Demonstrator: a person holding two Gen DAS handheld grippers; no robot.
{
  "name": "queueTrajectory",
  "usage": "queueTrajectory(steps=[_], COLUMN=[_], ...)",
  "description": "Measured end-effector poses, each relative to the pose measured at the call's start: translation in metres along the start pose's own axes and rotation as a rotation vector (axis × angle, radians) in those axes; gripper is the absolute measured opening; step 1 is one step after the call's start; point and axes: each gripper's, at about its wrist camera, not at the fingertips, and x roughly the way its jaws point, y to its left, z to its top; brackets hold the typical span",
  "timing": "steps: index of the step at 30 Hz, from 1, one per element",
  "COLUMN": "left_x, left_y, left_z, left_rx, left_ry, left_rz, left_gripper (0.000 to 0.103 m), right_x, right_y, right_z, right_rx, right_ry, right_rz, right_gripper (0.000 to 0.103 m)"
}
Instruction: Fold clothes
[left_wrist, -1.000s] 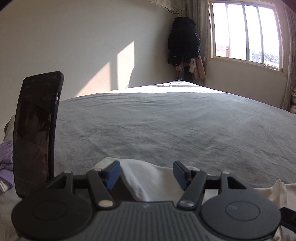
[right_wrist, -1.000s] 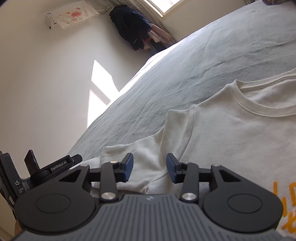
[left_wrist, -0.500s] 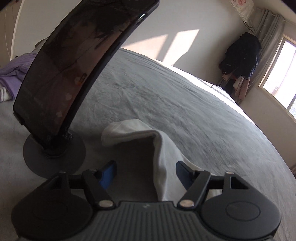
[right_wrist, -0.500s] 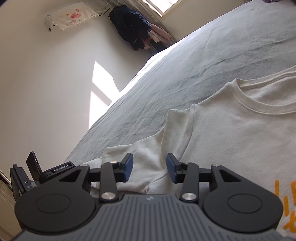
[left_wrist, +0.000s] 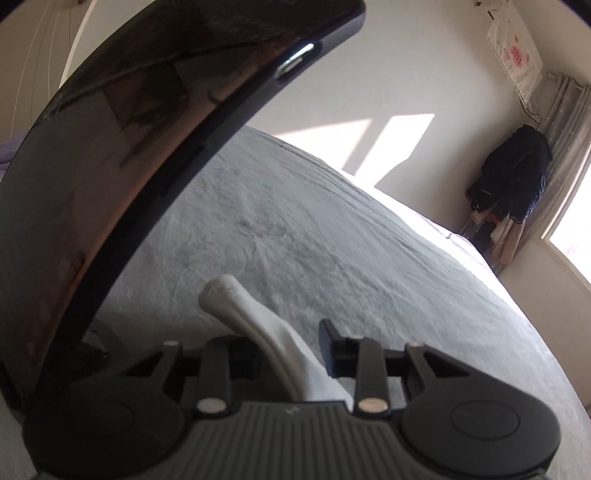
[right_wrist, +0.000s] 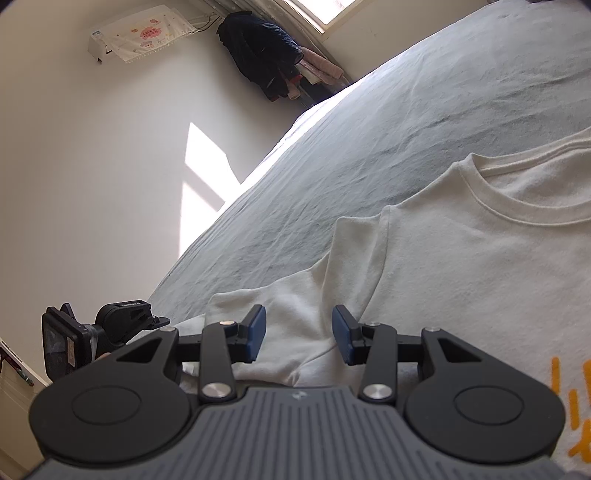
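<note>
Left tongs (left_wrist: 288, 350) just closing, pinching sleeve (left_wrist: 255, 317) | right tongs (right_wrist: 298, 334) spread above shirt (right_wrist: 461, 266) armpit | sleeve runs forward toward bed's (left_wrist: 332, 236) far edge

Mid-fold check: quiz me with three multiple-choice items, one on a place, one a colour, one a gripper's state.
1. Where does the dark jacket hang? A. corner by the window B. on the floor C. on a chair
2. Colour of the print on the white shirt? A. green B. orange C. blue
3. The right gripper is: A. shut on a sock B. out of view C. open over the shirt
1 A, it hangs beside the window; 2 B, orange marks at the shirt's edge; 3 C, its blue pads stand apart.
</note>
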Motion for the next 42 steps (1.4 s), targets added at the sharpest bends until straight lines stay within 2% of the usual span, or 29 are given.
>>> queueTrajectory(steps=[2,6,9,17,20,24,25,26,27,29,32,35,37,39,42], left_x=[-0.005,-0.028,-0.042,-0.049,-0.058,-0.071,-0.074,-0.076,-0.08,-0.085,-0.09,-0.091,-0.09,-0.088,-0.09], left_y=[-0.005,-0.012,-0.02,-0.028,-0.025,-0.027,-0.028,-0.029,-0.03,-0.031,-0.031,-0.025,-0.022,-0.022,-0.034], left_z=[0.003,0.007,0.01,0.024,0.026,0.028,0.028,0.031,0.033,0.036,0.041,0.048,0.052,0.055,0.058], left_rx=[0.022,0.069,0.1,0.153,0.155,0.147,0.141,0.129,0.118,0.099,0.084,0.062,0.04,0.018,0.004], left_ry=[-0.036,-0.177,-0.252,-0.334,-0.348,-0.366,-0.371,-0.375,-0.379,-0.382,-0.378,-0.358,-0.321,-0.274,-0.224], left_rz=[-0.017,-0.078,-0.113,-0.114,-0.139,-0.202,-0.216,-0.231,-0.242,-0.269,-0.318,-0.39,-0.451,-0.518,-0.613], left_gripper=[0.01,0.01,0.01,0.009,0.006,0.005,0.005,0.005,0.005,0.005,0.005,0.005,0.005,0.005,0.005], right_x=[0.0,0.0,0.001,0.001,0.004,0.0,-0.001,-0.002,-0.001,0.004,0.014,0.047,0.08,0.095,0.089], right_y=[0.001,0.002,0.003,0.009,0.012,0.017,0.017,0.018,0.018,0.021,0.026,0.024,0.019,0.016,0.015], right_z=[0.0,0.0,-0.001,0.0,-0.001,0.0,0.001,0.001,0.002,0.003,0.01,0.018,0.023,0.034,0.046], right_rx=[-0.001,-0.001,-0.002,-0.008,-0.017,-0.034,-0.036,-0.036,-0.033,-0.032,-0.051,-0.028,-0.009,0.022,0.054], right_ry=[-0.001,-0.004,-0.008,-0.026,-0.024,-0.083,-0.1,-0.111,-0.114,-0.11,-0.093,0.001,0.045,0.033,0.015], right_rz=[-0.001,-0.005,-0.009,-0.017,-0.025,-0.036,-0.036,-0.041,-0.053,-0.105,-0.22,-0.291,-0.292,-0.264,-0.21], right_gripper=[0.045,0.045,0.045,0.045,0.045,0.043,0.033,0.019,0.017,0.012,0.012,0.007,0.0,0.0,0.005])
